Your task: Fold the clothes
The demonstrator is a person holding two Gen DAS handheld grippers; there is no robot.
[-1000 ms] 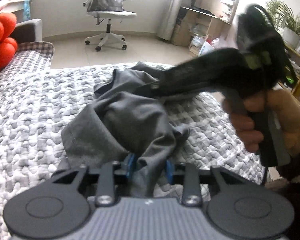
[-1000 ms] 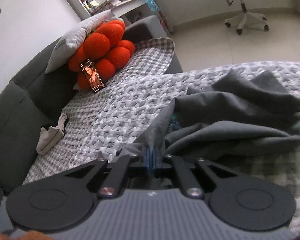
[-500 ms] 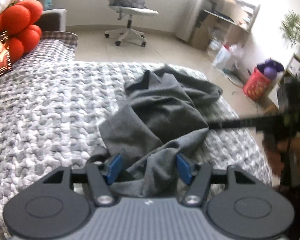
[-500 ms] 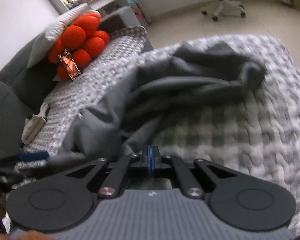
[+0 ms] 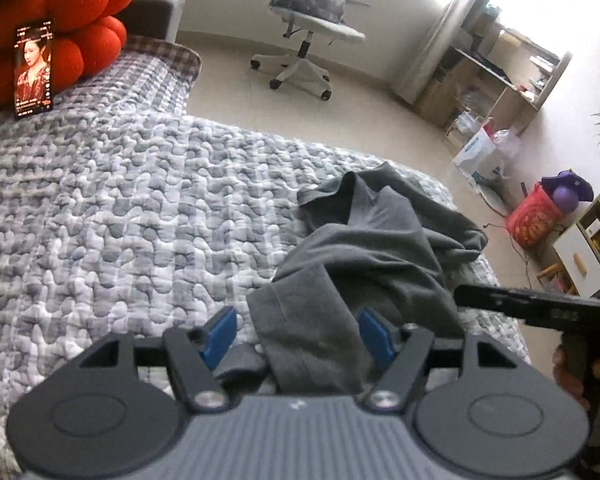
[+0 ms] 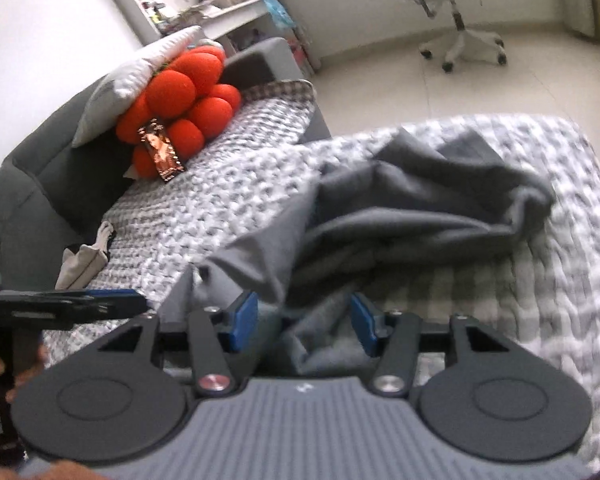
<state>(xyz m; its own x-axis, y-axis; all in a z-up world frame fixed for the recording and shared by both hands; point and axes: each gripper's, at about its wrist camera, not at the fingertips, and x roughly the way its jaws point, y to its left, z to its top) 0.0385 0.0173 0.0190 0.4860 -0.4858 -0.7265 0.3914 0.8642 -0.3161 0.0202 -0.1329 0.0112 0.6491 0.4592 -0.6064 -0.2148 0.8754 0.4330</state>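
A crumpled grey garment (image 5: 372, 248) is lying on the quilted grey-and-white bedcover (image 5: 120, 220), toward its right edge. The left gripper (image 5: 298, 332) is standing released, its jaws having just been opening with a fold of cloth loose between the blue pads. The right gripper (image 6: 302, 322) is likewise released, its jaws having just opened around bunched cloth at the near edge.

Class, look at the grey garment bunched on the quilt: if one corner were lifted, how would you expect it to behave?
The grey garment would probably hang limp: it already lies in soft folds. It looks light, since thin edges curl freely near the left gripper. On the bumpy quilt it would likely drag and bunch rather than slide.
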